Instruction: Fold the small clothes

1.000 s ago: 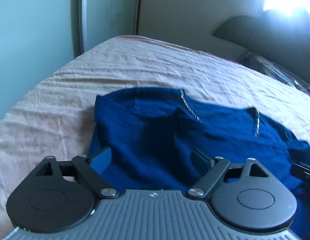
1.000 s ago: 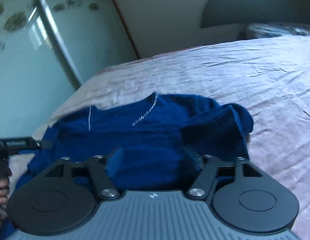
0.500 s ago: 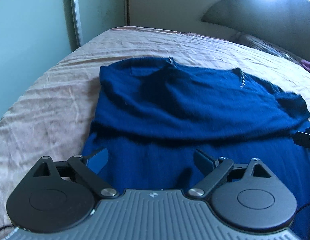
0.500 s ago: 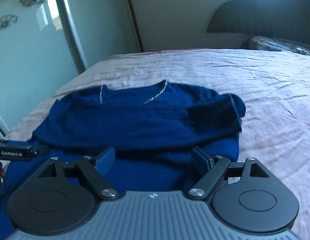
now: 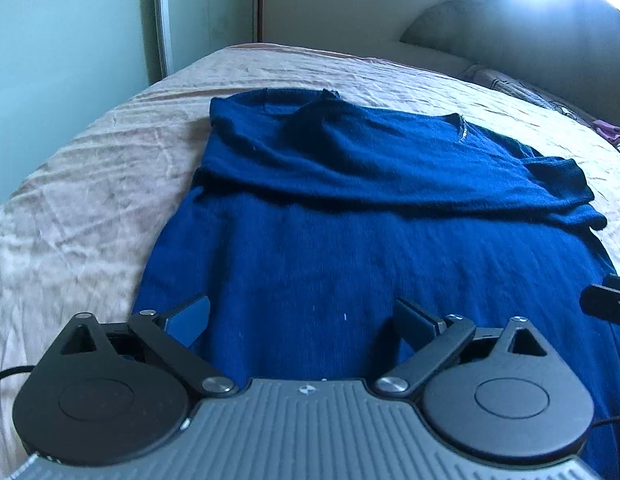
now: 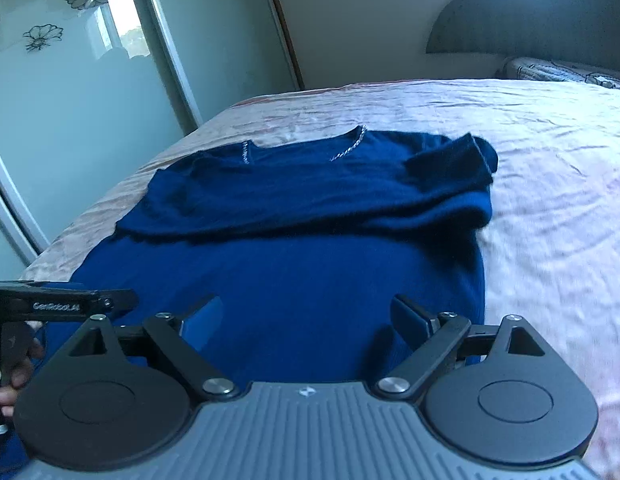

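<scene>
1. Since the blue sweater (image 5: 349, 248) fills the middle of both wrist views, I start there: it lies spread on the bed, with its upper part, neckline and sleeves, laid back over the body as a thick band across the upper middle of the frame.
2. In the right wrist view the neckline trim (image 6: 349, 148) shows near the top centre, and one sleeve (image 6: 461, 160) sits bunched at the band's right end, its cuff turned up rather than flat.
3. I judge one crosswise fold to be made, loosely. The lower body panel, which takes up the lower centre of both frames, is one flat layer, so at least one more fold is left, and the band wants smoothing first.
4. My left gripper (image 5: 302, 320) is at the bottom of its frame, jaws spread wide over the near hem, with nothing between them.
5. My right gripper (image 6: 306, 316) is the same: wide apart, empty, above the near cloth. Whether the tips touch the fabric I cannot tell.
6. At the left edge of the right wrist view I see the other gripper's side and my fingers (image 6: 6, 384) on its handle.
7. Around the sweater lies the wrinkled pinkish bedsheet (image 5: 90, 200); a mirrored wardrobe door (image 6: 70, 80) fills the upper left, a dark headboard (image 6: 529, 20) the upper right.
</scene>
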`<state>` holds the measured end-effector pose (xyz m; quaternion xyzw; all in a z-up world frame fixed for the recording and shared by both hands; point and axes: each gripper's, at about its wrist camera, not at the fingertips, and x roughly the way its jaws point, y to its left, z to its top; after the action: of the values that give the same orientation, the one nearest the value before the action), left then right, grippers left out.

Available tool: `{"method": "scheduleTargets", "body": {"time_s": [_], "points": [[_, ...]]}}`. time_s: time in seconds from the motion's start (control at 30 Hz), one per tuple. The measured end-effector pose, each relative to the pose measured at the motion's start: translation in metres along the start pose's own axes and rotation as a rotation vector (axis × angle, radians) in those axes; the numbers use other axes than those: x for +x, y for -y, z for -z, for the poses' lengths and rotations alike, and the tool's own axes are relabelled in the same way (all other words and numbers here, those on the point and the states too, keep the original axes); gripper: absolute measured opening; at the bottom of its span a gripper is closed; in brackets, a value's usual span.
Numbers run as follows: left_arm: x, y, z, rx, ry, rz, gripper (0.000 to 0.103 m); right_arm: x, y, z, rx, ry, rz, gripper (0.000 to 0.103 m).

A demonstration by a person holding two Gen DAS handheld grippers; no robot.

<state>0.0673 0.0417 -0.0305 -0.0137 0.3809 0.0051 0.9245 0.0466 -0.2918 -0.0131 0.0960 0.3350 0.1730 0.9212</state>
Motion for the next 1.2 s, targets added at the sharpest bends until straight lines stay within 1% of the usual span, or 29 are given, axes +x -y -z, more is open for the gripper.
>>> {"method": "scheduleTargets", "body": {"time_s": [0.07, 0.17, 0.43, 0.57, 0.7, 0.93, 1.2], "points": [[-0.003, 0.001, 0.006, 0.002, 0.005, -0.002, 0.101, -0.005, -0.003, 0.008, 0.020, -0.001, -0.003, 0.093], [-0.009, 0.003, 0.013, 0.021, 0.015, -0.007, 0.102, -0.009, -0.007, 0.020, 0.032, -0.013, 0.005, 0.101], [-0.015, 0.002, 0.027, 0.045, 0.044, -0.011, 0.103, -0.009, -0.021, 0.032, -0.019, -0.017, 0.095, 0.102], [-0.018, 0.002, 0.034, 0.060, 0.076, -0.008, 0.103, -0.008, -0.026, 0.041, -0.067, -0.006, 0.118, 0.103], [-0.018, 0.001, 0.036, 0.054, 0.092, -0.002, 0.103, -0.007, -0.029, 0.044, -0.080, 0.001, 0.132, 0.103], [-0.019, 0.001, 0.037, 0.055, 0.096, -0.003, 0.103, 0.001, -0.042, 0.046, -0.152, -0.029, 0.193, 0.103], [-0.019, 0.001, 0.037, 0.052, 0.095, -0.002, 0.103, 0.001, -0.038, 0.046, -0.137, -0.023, 0.179, 0.103]]}}
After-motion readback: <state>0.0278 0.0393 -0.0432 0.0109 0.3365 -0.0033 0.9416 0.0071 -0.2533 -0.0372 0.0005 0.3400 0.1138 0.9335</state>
